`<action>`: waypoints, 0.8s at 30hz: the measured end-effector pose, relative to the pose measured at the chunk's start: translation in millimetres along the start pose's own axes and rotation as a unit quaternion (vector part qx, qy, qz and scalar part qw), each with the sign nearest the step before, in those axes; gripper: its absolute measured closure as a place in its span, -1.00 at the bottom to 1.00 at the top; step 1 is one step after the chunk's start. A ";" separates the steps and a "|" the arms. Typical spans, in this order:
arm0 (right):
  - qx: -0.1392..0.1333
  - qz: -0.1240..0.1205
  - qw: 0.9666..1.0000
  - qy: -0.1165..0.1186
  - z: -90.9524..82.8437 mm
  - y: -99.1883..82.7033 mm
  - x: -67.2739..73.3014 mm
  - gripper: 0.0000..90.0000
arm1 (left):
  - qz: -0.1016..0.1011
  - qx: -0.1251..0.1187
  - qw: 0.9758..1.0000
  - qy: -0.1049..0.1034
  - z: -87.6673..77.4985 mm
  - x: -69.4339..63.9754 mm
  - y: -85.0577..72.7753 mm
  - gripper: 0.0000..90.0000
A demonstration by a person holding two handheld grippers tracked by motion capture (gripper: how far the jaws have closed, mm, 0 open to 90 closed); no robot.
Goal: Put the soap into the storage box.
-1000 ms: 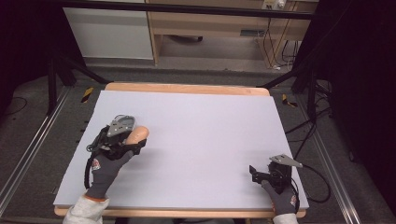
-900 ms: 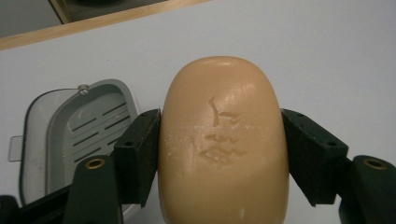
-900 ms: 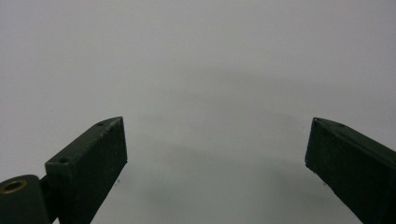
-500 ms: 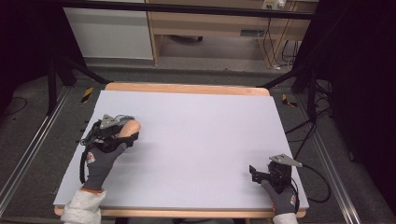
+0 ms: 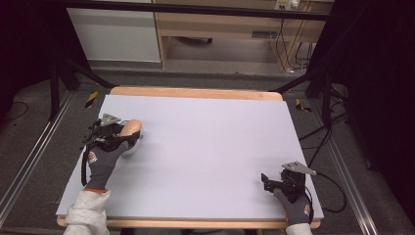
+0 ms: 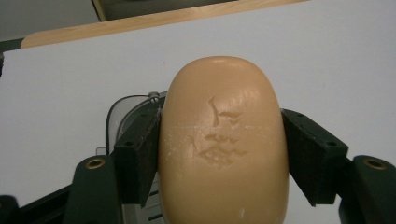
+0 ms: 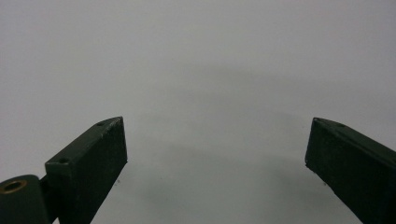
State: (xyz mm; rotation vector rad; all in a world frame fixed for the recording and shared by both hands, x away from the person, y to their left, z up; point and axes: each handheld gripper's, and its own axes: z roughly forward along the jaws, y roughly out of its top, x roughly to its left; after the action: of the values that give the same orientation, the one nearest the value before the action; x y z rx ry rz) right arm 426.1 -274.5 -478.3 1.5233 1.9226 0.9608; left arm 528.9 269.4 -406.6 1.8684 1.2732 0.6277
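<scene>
Having shifted leftward since earlier, left gripper (image 6: 219, 154) clamping stamped soap bar (image 6: 223, 140) over pale dish (image 6: 122, 109) beneath; stamp unreadable. Right gripper (image 7: 217, 154) gaping wide, empty.

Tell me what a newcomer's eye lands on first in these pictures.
First, the tan bar of soap, stamped with a mark, clamped between the jaws of the left gripper near the left edge of the pale table. A white dish peeks out beneath it. At the near right corner, the right gripper rests open on the bare surface.
</scene>
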 end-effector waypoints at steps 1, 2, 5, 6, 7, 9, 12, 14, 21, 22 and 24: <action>0.000 -0.001 1.000 0.000 0.1 0.0 -0.1 -0.87 | -0.002 0.001 1.000 0.002 1.2 0.9 -0.3 -0.30; 0.000 -0.002 1.000 0.001 0.1 0.0 -0.2 -0.87 | -0.001 0.002 1.000 0.005 2.3 2.0 -0.8 -0.30; 0.000 0.000 1.000 0.000 0.2 0.1 0.4 -0.87 | -0.002 0.005 1.000 0.009 4.9 3.8 -2.2 -0.30; 0.000 0.000 1.000 0.000 0.0 0.1 0.5 -0.87 | -0.001 0.010 1.000 0.011 7.5 4.9 -3.7 -0.30; 0.000 0.000 1.000 0.000 0.0 0.1 0.6 -0.87 | -0.002 0.011 1.000 0.012 8.9 5.4 -4.4 -0.30; 0.000 0.000 1.000 0.000 0.0 0.1 0.7 -0.87 | -0.001 0.014 1.000 0.014 10.9 6.5 -5.5 -0.30; 0.000 0.000 1.000 0.000 0.1 0.1 0.6 -0.87 | -0.001 0.020 1.000 0.018 13.3 8.6 -7.3 -0.30; 0.000 0.000 1.000 0.000 0.2 0.1 0.7 -0.87 | -0.003 0.020 1.000 0.020 14.5 8.8 -7.9 -0.30; 0.001 0.000 1.000 0.000 0.2 0.0 0.8 -0.87 | -0.002 0.030 0.999 0.027 19.6 12.6 -11.1 -0.30; 0.000 -0.002 1.000 0.000 0.3 0.0 0.6 -0.87 | -0.003 0.031 0.999 0.028 20.8 13.5 -12.3 -0.30; 0.001 0.000 1.000 0.000 0.3 0.0 0.8 -0.87 | -0.002 0.033 0.999 0.030 22.0 13.8 -13.2 -0.30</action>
State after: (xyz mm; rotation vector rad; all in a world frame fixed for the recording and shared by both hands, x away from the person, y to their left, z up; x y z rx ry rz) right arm 426.2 -273.6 -478.4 1.5242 1.9240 0.9603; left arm 543.4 277.7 -430.5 1.9119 1.3510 0.6509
